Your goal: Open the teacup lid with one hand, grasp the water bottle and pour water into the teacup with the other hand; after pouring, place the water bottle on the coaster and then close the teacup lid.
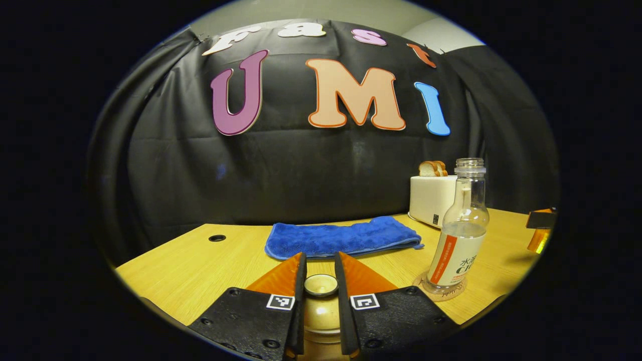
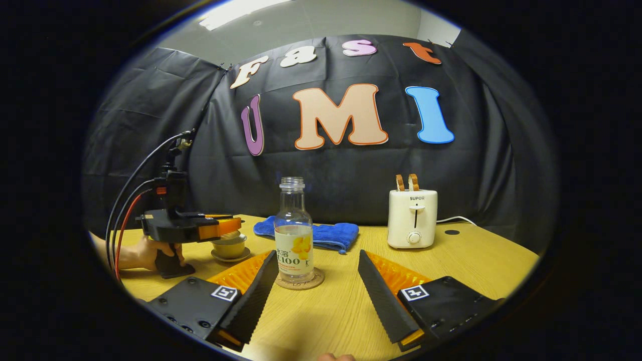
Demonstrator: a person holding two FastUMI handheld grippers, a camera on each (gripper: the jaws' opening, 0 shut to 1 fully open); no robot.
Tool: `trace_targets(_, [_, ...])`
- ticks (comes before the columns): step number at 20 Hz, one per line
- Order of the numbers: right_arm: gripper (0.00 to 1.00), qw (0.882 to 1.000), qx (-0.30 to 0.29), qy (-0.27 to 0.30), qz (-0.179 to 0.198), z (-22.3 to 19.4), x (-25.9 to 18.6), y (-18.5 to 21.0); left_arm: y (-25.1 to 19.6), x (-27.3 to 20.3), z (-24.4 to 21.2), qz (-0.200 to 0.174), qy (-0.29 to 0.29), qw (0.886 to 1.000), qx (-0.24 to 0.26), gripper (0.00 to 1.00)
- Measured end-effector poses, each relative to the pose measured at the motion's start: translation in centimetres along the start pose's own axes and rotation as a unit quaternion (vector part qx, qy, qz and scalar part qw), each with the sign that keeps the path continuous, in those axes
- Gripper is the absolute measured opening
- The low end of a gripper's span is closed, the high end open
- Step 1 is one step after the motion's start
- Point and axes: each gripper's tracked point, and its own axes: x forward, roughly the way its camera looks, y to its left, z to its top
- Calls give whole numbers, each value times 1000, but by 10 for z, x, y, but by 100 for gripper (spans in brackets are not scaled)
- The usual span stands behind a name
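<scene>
Nearest the lens of the left gripper view: left gripper (image 1: 321, 281), its two fingers drawn close on either side of the round knob of the teacup lid (image 1: 321, 285); actual contact on both sides is hard to judge. Teacup below the knob mostly hidden by the fingers. Right gripper view supplies the side aspect: the same gripper, held by a hand (image 2: 145, 254), set over the pale teacup (image 2: 229, 247) on its saucer, cables rising behind.

Right gripper (image 2: 317, 273): fingers spread wide, ridged inner faces, nothing between them; it sits just short of the bottle.

Water bottle (image 2: 294, 234): clear, uncapped, partly filled, paper label, upright on a round coaster (image 2: 300, 281). In the left gripper view it stands to the right of the cup.

Table (image 2: 476, 260): light wood grain, with cable holes.

Towel (image 1: 341, 238): blue, plush, folded, behind cup and bottle.

Toaster (image 2: 413, 218): cream, boxy, two slices standing in its slots, near the back cloth wall; partly hidden by the bottle in the left gripper view.
</scene>
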Motion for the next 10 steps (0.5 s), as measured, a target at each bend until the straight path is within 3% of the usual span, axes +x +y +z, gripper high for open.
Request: trace_targets(10, [99, 1000, 0, 0, 1, 0, 0, 1, -1, 7, -15, 19, 49, 998, 45, 26])
